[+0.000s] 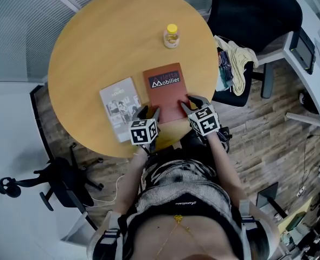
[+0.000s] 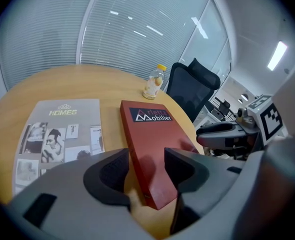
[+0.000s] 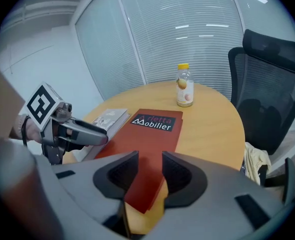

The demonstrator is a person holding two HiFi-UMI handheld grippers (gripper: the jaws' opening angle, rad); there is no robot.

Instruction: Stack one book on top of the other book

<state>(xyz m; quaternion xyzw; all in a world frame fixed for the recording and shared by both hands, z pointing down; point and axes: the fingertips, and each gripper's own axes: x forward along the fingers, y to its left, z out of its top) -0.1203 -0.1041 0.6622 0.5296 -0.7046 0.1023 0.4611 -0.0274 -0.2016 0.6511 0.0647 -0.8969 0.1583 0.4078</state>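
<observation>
Flat red-brown hardcover book [image 1: 167, 91] is seen lying on the round wooden table [image 1: 95, 42], off centre toward 6 o'clock. A thin grey magazine-style book [image 1: 120, 108] is laid just beside it at 9 o'clock, apart, not stacked. A small yellow-capped bottle [image 1: 171, 36] is stood at 12 o'clock. Left gripper [image 1: 147, 112] is held partly open, the red book's near left corner straddled, unclamped. Right gripper [image 1: 191, 104] is likewise parted over the near right corner.
</observation>
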